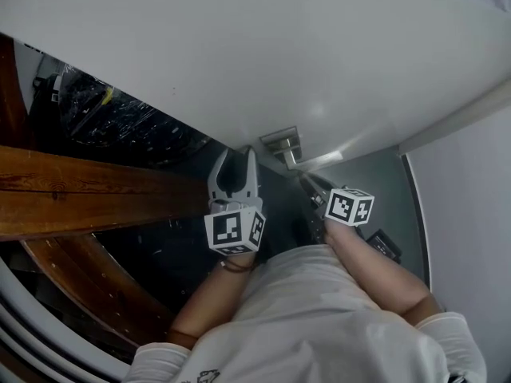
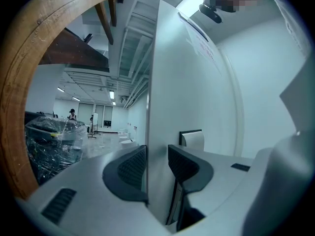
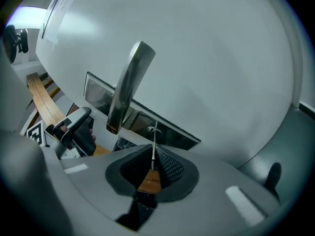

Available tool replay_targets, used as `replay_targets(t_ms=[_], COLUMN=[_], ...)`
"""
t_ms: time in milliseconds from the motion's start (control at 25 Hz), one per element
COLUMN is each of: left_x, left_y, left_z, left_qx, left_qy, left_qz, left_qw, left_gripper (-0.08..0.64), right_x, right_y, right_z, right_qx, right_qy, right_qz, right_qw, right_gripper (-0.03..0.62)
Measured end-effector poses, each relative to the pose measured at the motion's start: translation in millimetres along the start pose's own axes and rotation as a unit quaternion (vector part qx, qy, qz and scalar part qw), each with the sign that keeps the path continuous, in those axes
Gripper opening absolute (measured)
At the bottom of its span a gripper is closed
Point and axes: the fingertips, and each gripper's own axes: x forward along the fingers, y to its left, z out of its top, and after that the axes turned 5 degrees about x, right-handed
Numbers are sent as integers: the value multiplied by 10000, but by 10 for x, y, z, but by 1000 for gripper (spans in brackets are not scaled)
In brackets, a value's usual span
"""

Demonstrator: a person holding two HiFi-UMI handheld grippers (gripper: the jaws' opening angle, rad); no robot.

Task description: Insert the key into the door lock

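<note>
A white door [image 1: 263, 62] stands ajar, with a metal lock plate [image 1: 281, 144] and a lever handle [image 1: 313, 163] near its edge. My left gripper [image 1: 235, 166] straddles the door's edge [image 2: 158, 132], its pads pressed to both faces. My right gripper [image 3: 153, 170] is shut on a thin metal key [image 3: 153, 150] that points up at the lock plate [image 3: 147, 117], just beside the lever handle [image 3: 129, 85]. The key's tip sits at a small round keyhole [image 3: 154, 130]; how deep it goes I cannot tell. In the head view the right gripper [image 1: 314, 188] is just below the handle.
A thick wooden beam [image 1: 80, 190] and a curved wooden arch [image 2: 29, 58] lie left of the door. Plastic-wrapped goods [image 2: 51, 144] stand beyond, in a large room with a distant person [image 2: 72, 113]. A pale wall [image 1: 467, 214] bounds the right side.
</note>
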Motion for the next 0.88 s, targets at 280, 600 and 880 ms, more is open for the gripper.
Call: replay_targets(t_ms=[280, 600, 880], left_x=[-2, 5, -3], left_y=[13, 0, -5], left_z=[1, -7, -6], left_qx=[-6, 0, -28], left_qy=[-43, -25, -17], left_qz=[26, 6, 11], left_qw=[10000, 10000, 10000], left_gripper=[129, 129, 129], right_x=[4, -31, 5], right_y=[-9, 60, 70], right_z=[12, 40, 78], right_qx=[320, 471, 840], right_qy=[-9, -40, -196], right_qz=[-8, 69, 198], right_qw=[9995, 9989, 9961], right_gripper=[26, 26, 25])
